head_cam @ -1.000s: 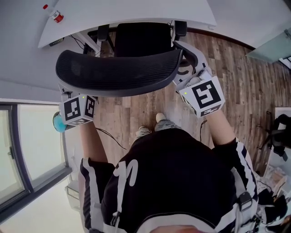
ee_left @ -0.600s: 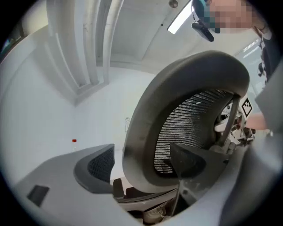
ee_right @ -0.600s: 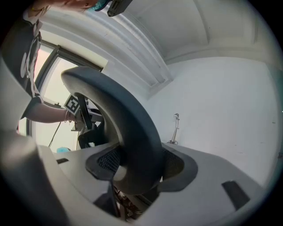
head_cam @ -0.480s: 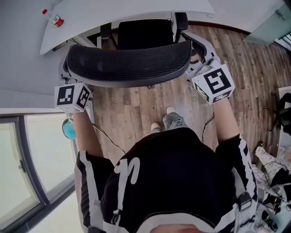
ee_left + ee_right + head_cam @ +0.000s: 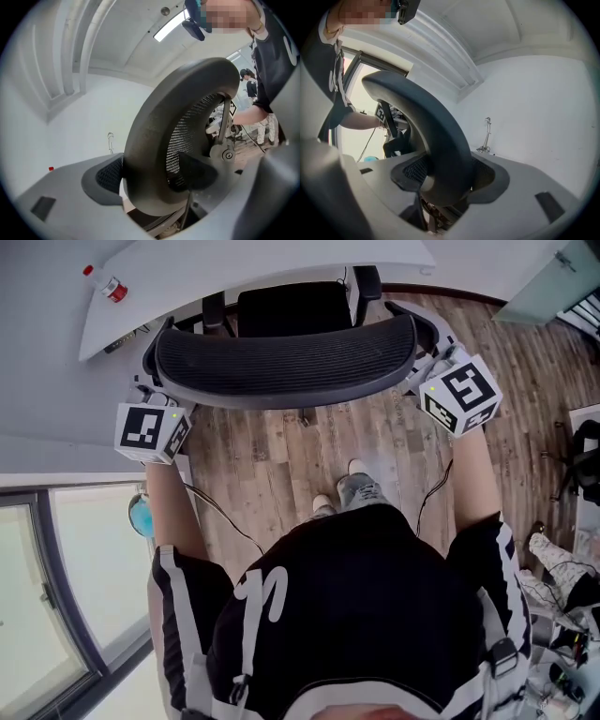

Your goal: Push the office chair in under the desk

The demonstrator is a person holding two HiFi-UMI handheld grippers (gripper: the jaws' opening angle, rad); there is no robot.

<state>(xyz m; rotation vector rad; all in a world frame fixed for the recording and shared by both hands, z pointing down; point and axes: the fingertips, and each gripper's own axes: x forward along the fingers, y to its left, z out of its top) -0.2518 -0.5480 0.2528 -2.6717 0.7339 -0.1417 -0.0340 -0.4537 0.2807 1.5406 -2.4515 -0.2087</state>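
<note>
Chair (image 5: 291,310) stands just ahead of both grippers, its seat partly under the desk (image 5: 234,268). My right gripper (image 5: 449,174) clamps the backrest (image 5: 281,371) rim. The left gripper (image 5: 157,173) has just been opening, with the rim loose between its jaws. The push looks nearly finished; next I'd release the right.

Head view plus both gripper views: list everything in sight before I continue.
office chair: one, black mesh backrest, seat partly under the desk
desk: one, white, top of view
bottle: one, red cap, on the desk's left end
floor: wood planks, beneath the chair
window: dark-framed glass, lower left
blue object: one, round, beside the window; unidentifiable
left gripper: grey, jaws just been opening, backrest's left edge between them
right gripper: grey, closed on the backrest's right edge
person: black top, white stripes, behind the chair
</note>
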